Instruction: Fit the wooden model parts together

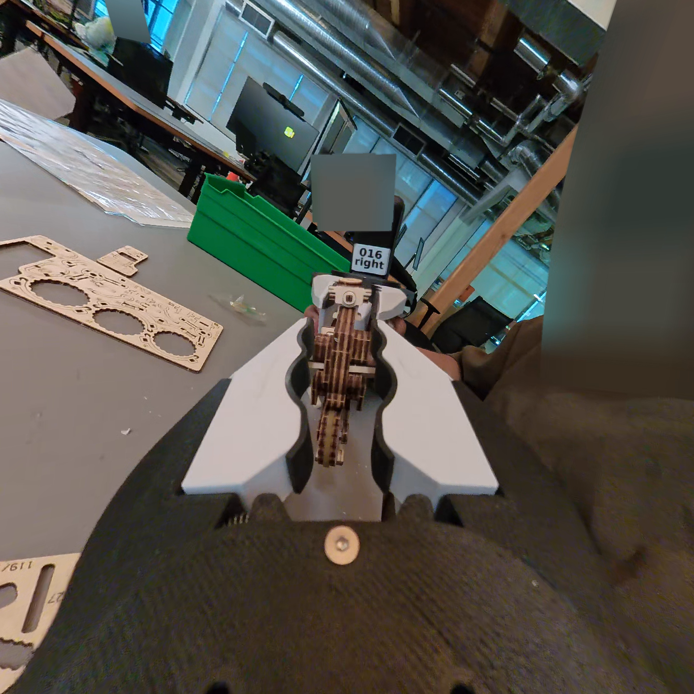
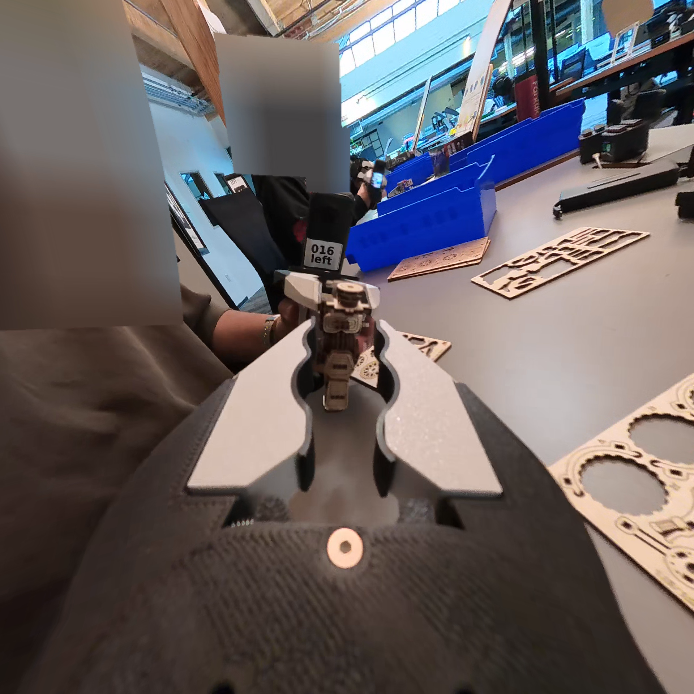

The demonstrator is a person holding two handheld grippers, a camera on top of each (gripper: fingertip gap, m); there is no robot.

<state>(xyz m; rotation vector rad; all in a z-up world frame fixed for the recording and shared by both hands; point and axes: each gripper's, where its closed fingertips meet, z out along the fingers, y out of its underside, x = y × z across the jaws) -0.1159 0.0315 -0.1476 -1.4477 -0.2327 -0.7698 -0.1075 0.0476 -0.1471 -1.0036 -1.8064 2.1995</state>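
— So where does everything sit, biggest first?

— Well, the grey desk point(image 1: 94, 432) carries it all. A green bin point(image 1: 255, 240) stands at its far edge on my left side, blue bins point(image 2: 424, 221) along the far edge on my right. Punched-out wooden sheets point(image 1: 112, 304) lie flat on the desk, one by the near edge point(image 2: 619, 499) at my right. A small clear bag point(image 1: 240, 304) lies between sheet and green bin.

— And the wooden model?

— I hold it up off the desk, between my two tools. My left gripper point(image 1: 340, 338) is clamped on one end of the wooden model point(image 1: 338, 379); my right gripper point(image 2: 341, 347) is pinched on the other end, the two tools facing each other.

— How will it handle?

— Light, I judge, and stiff along the stacked plywood layers, but brittle. Thin tabs and the small pins sticking out sideways would snap under a twist. I would grip across the thick layered body, never the pins, and push straight.

— Any writing?

— Each tool wears a small white label with print on it, and the sheets have burned-in marks. No brand shows.
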